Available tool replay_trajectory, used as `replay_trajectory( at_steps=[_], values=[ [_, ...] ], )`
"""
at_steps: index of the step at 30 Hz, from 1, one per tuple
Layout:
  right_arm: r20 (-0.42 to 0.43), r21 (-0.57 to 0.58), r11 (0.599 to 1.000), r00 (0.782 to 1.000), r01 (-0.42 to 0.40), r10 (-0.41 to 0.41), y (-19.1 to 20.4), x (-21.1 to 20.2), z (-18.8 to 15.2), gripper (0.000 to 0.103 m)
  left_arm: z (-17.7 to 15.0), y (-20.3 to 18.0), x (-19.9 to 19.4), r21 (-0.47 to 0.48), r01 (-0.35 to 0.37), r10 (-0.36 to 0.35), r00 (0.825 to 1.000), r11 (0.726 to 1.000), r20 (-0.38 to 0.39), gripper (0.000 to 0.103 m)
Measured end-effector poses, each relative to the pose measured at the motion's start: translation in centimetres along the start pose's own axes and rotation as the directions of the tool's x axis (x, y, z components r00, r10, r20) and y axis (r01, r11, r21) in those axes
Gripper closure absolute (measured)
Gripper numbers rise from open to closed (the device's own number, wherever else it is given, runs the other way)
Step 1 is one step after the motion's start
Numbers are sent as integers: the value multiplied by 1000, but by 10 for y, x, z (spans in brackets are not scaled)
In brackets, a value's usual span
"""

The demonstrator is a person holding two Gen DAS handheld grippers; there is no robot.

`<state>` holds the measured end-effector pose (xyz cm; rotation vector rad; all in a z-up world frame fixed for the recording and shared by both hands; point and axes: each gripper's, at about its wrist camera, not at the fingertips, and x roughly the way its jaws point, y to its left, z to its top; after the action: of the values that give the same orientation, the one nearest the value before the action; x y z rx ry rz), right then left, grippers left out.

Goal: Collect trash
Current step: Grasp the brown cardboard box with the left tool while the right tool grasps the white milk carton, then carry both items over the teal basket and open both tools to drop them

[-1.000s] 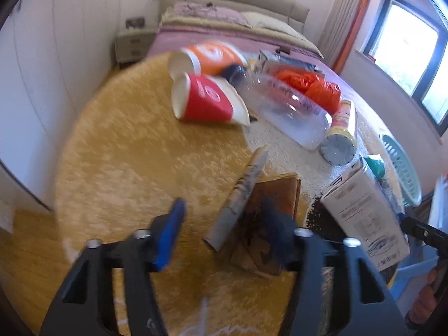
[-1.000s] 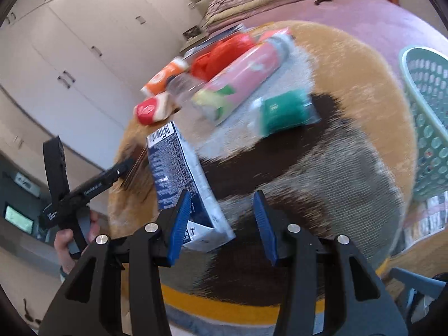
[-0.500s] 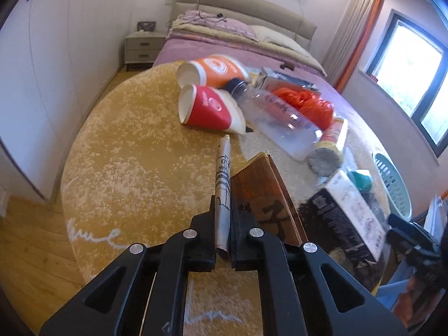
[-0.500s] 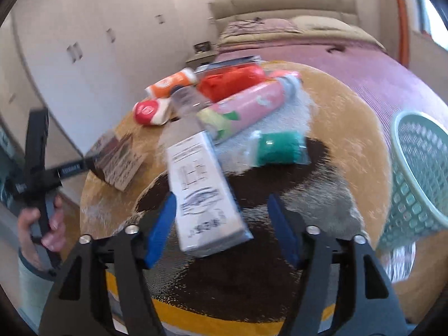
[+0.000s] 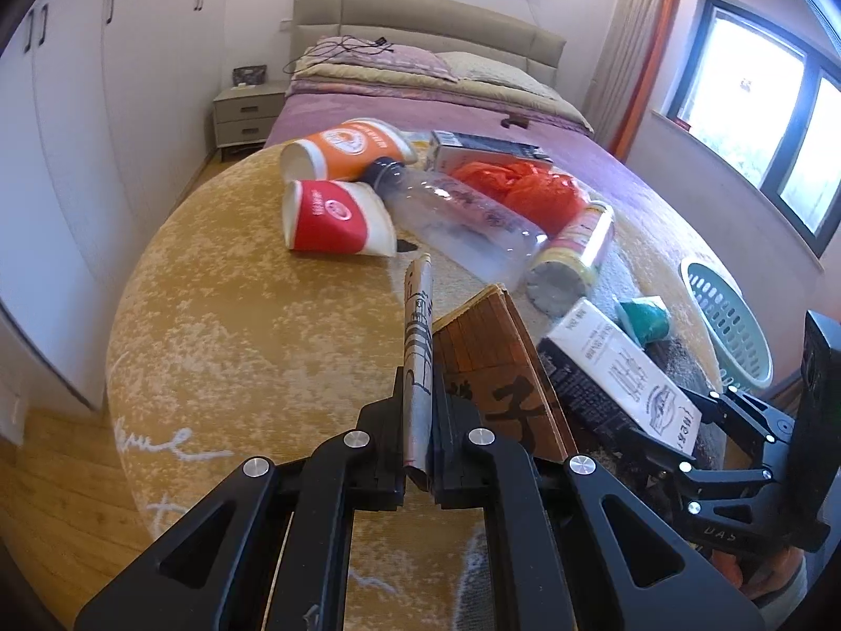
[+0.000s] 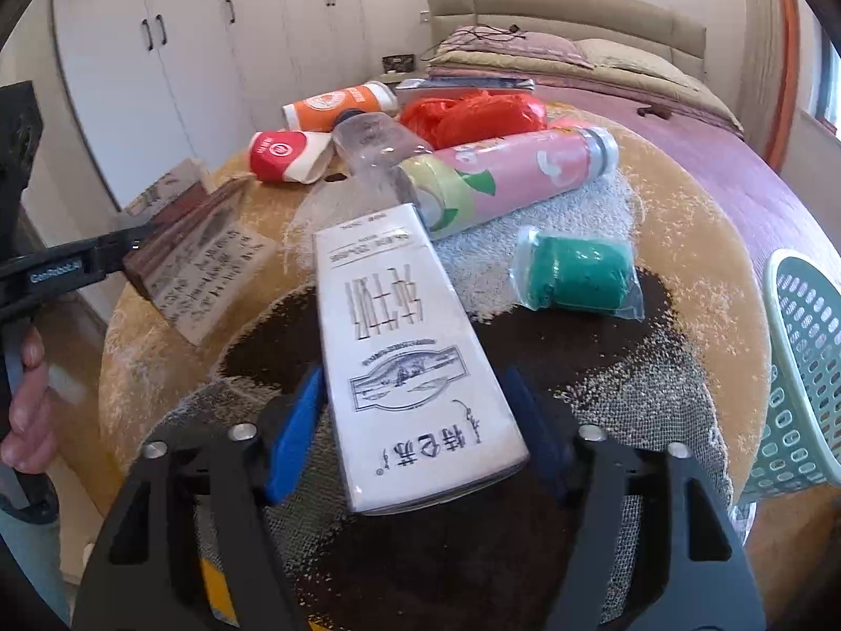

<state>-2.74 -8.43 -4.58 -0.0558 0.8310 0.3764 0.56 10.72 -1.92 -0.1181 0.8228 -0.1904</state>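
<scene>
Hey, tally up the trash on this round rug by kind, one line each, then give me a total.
Paper cups: 2, red and orange
Cartons and boxes: 3, white, brown, blue-edged
Clear plastic bottle: 1
Pink canister: 1
Orange plastic bag: 1
Green bagged roll: 1
Total: 9

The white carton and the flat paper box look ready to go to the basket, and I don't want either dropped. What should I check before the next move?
1. Left gripper shut on the flat paper box: ok, pinched by its edge.
2. Right gripper gripping the white carton: not ok yet; jaws are closing, a gap shows beside both blue pads.
3. Carton centred between the pads: ok.
4. Basket in view and open: ok, at the rug's right edge.
5. Green packet clear of the carton: ok, apart.
6. Room inside the basket: cannot tell.
</scene>
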Motion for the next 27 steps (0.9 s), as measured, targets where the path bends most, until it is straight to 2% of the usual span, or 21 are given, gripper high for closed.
replay_trajectory(
  at_steps=[2,3,9,12,21,27],
  values=[
    [5,-14,1000,1000,-16,16,2,-5,1,45,2,-5,-2,9,4,-4,1000,1000,6,98],
    [10,-13,999,999,-32,32,2,-9,1,52,3,-8,-4,14,6,-6,1000,1000,11,98],
    [78,7,999,996,-44,44,-6,-41,5,52,13,-29,-23,46,41,-44,997,998,66,98],
    [114,24,999,993,-25,22,-15,-57,8,52,21,-44,-32,69,65,-71,993,996,92,98],
    [225,136,986,966,99,-128,-73,-104,12,52,51,-114,-24,181,141,-164,980,973,114,98],
    [232,277,942,938,191,-259,-144,-129,6,52,72,-187,12,251,236,-259,964,939,62,98]
  ],
)
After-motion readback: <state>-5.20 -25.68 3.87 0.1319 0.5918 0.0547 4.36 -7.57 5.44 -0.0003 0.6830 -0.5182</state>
